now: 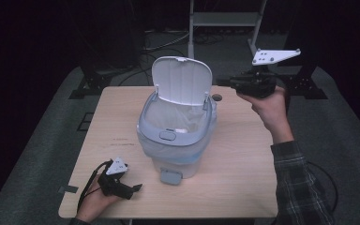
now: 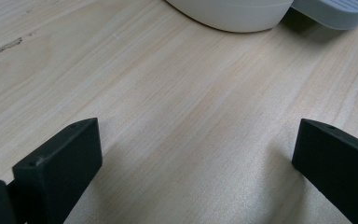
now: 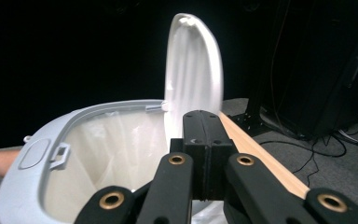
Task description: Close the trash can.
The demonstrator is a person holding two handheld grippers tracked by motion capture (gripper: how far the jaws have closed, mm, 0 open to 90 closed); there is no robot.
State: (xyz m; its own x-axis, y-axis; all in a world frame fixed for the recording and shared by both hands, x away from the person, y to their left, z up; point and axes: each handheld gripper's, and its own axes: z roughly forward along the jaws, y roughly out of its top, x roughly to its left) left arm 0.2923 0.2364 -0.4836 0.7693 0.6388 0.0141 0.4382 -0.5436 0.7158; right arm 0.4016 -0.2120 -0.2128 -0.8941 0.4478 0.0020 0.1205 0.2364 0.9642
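The person's left hand (image 1: 93,199) lies low at the near left corner of the light wooden table (image 1: 243,187), and it holds the left gripper (image 1: 132,188) just above the board, pointing to the right toward the foot of the bin. In the left gripper view its two black jaws stand wide apart with bare wood between them, and nothing is held. The right hand (image 1: 269,105) is raised at the far right side of the table, the forearm in a checked sleeve (image 1: 300,183) coming up from the near right edge. It holds the right gripper (image 1: 236,84) in the air, pointing left toward the bin's hinge side. In the right gripper view the two jaws are pressed flat together and nothing is between them. The white and grey plastic pedal bin (image 1: 176,136) stands in the middle of the table, with its white lid (image 1: 182,79) open and upright at the far side, a thin clear liner bag (image 1: 180,115) inside it, and a small grey pedal (image 1: 171,177) at its near foot. The right gripper is near the lid's edge but apart from it. Open board lies to the right of the bin and also along the near edge between the left gripper and the pedal.
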